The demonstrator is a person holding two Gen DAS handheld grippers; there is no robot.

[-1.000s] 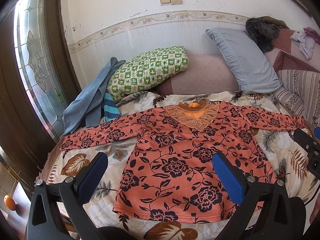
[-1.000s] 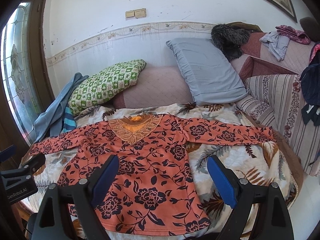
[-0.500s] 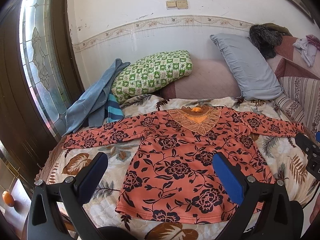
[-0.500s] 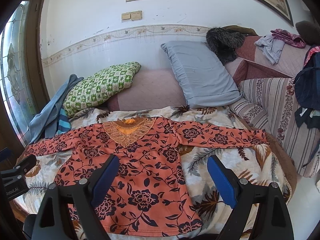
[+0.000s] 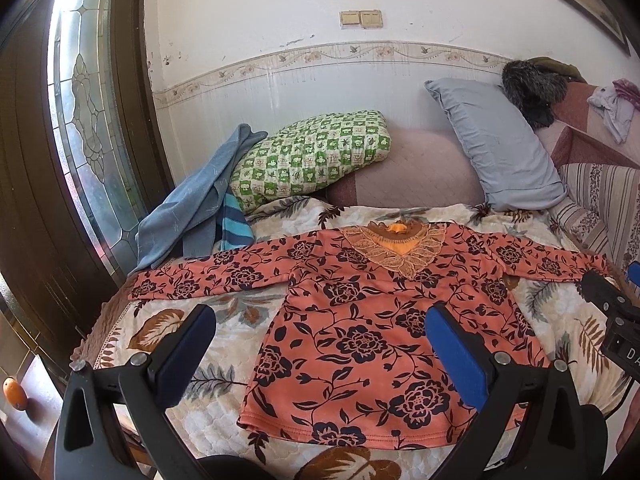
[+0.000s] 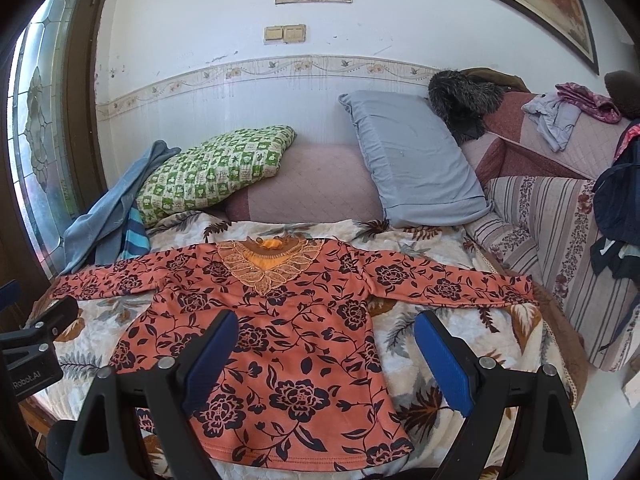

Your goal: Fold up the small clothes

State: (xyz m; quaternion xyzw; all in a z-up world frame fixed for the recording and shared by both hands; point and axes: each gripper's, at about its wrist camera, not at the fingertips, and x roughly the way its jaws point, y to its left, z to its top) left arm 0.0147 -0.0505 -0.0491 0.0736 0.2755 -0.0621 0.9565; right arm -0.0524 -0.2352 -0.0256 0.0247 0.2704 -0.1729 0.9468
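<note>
On the bed: bedspread (image 5: 224,344) with a leaf print is lying under everything listed.
Blouse: orange blouse (image 5: 384,320) with dark flowers is lying flat, front up, in the middle of the bed, hem toward the cameras, neck toward the wall.
Sleeves: both are stretching straight out sideways; the left cuff (image 5: 140,286) is reaching the bed's edge, the right cuff (image 6: 524,286) is ending near the striped cushion (image 6: 560,248).
Neck trim: gold lace yoke (image 6: 266,268) is sitting at the collar.
Left hand-held gripper (image 5: 320,356): is hovering above the hem end of the blouse, jaws standing wide apart, holding nothing.
Right hand-held gripper (image 6: 326,356): is hovering over the blouse's right side, jaws likewise wide apart, gripping nothing.
Green pillow (image 5: 312,156): is leaning at the head of the bed, left of centre.
Grey pillow (image 5: 496,148): is propping against the wall to the right.
Blue cloth (image 5: 192,216): is draping at the bed's left corner, just beside the left sleeve.
Clothes pile (image 6: 560,116): is resting on the sofa back at far right.
</note>
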